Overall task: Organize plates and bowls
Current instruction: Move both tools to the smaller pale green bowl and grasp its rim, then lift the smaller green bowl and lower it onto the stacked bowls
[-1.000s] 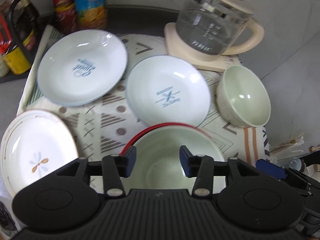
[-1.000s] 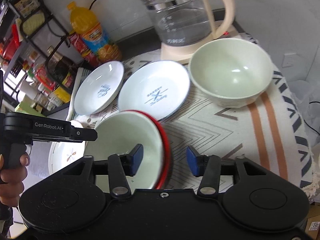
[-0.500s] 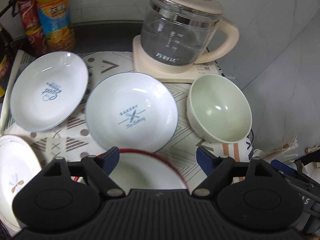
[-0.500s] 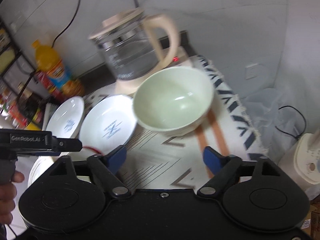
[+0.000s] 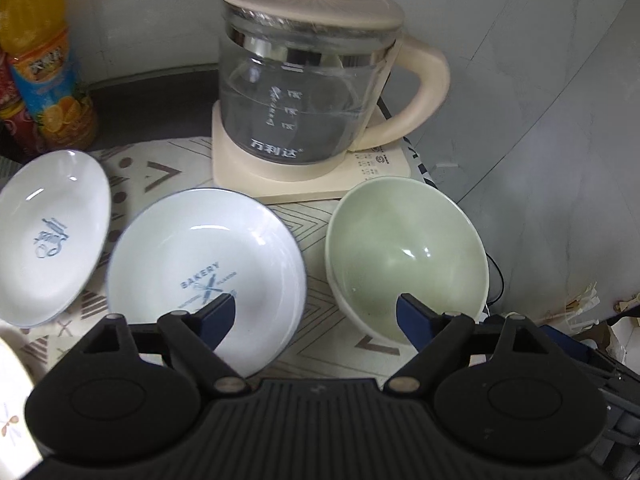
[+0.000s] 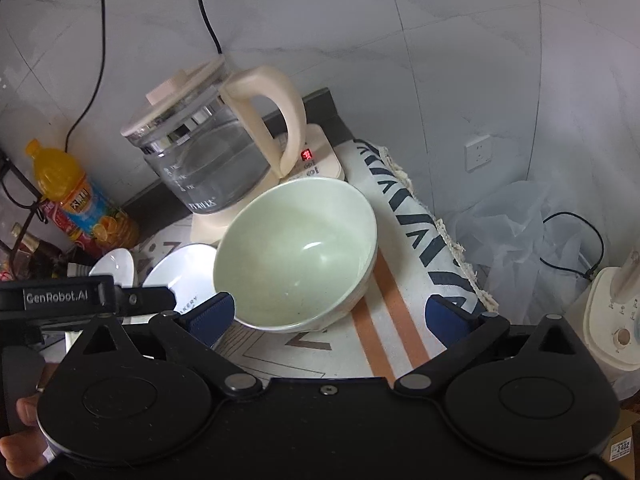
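A pale green bowl (image 5: 404,256) sits upright on the patterned mat (image 5: 320,344), right of a white "bakery" plate (image 5: 200,264). A second white plate (image 5: 48,236) lies further left, and a flower-painted plate (image 5: 12,412) shows at the lower left edge. My left gripper (image 5: 316,318) hovers over the gap between the bakery plate and the bowl, jaws opening, gripping nothing. My right gripper (image 6: 332,316) is just in front of the same bowl (image 6: 296,252), jaws opening wide. The bowl's near side lies between them, and neither pad presses on it.
A glass kettle (image 5: 304,92) on its cream base stands directly behind the dishes. Drink bottles (image 5: 40,68) stand at the back left. To the right, the mat's edge (image 6: 440,240) drops off toward a plastic bag (image 6: 520,232) and a white appliance (image 6: 612,320).
Both grippers opened wide and moved right, toward the pale green bowl. The red-rimmed bowl that was between their fingers has dropped out of both views.
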Demonstrator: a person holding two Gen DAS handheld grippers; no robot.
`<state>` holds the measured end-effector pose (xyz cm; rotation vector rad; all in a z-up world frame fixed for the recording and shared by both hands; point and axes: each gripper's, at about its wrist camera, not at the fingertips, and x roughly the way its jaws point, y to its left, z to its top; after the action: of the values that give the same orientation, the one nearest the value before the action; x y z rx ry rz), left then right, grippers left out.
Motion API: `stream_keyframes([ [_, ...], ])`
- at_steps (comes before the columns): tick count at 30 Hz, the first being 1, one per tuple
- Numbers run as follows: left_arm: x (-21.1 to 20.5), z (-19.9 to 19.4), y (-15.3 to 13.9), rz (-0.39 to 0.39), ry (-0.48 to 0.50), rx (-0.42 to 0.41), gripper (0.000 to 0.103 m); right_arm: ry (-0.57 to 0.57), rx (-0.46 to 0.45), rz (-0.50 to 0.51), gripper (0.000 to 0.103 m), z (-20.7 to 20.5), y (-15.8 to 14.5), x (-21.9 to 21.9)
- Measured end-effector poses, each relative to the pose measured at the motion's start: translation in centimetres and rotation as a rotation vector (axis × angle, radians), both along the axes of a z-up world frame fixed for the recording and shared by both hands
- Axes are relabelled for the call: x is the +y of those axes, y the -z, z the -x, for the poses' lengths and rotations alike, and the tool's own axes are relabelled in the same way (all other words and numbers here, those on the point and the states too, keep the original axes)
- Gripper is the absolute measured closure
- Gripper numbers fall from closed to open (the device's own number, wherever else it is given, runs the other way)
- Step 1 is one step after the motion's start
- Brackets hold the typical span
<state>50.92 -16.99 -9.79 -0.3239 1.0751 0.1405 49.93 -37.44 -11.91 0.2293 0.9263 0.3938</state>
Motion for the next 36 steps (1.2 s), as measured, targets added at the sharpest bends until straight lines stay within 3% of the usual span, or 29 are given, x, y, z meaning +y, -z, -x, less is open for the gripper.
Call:
stream_keyframes([
  [10,-0.7,-2.8,3.1,0.033,-0.013,0.030,0.019,0.084,0.018,-0.006,0.004,-2.6,2.2,-0.6],
  [13,-0.8,-3.5,3.7,0.061,-0.023,0.029,0.026,0.097,0.038,0.004,0.014,-3.3,3.0,-0.4],
  [15,-0.9,-3.9,4.2,0.072,-0.022,0.042,0.040,0.090,0.051,0.002,0.032,-3.7,3.5,-0.2],
  [19,-1.0,-4.5,5.2,0.079,-0.026,0.066,0.063,0.097,0.091,-0.007,0.042,-4.4,4.7,0.2],
  [21,-0.9,-4.6,5.8,0.107,-0.034,0.093,0.083,0.103,0.117,-0.014,0.050,-4.5,5.3,0.4],
  [22,-0.8,-4.7,6.0,0.117,-0.036,0.100,0.084,0.100,0.125,-0.020,0.053,-4.6,5.6,0.5],
  [24,-0.9,-4.6,6.0,0.093,-0.018,0.089,0.091,0.088,0.148,-0.039,0.070,-4.7,6.1,0.7],
  [26,-0.4,-4.4,5.9,0.112,-0.031,0.082,0.092,0.082,0.151,-0.056,0.078,-4.6,6.2,0.9],
  [36,0.3,-2.0,2.1,0.125,-0.027,0.008,0.091,0.078,0.080,-0.050,0.078,-3.6,3.6,1.2],
])
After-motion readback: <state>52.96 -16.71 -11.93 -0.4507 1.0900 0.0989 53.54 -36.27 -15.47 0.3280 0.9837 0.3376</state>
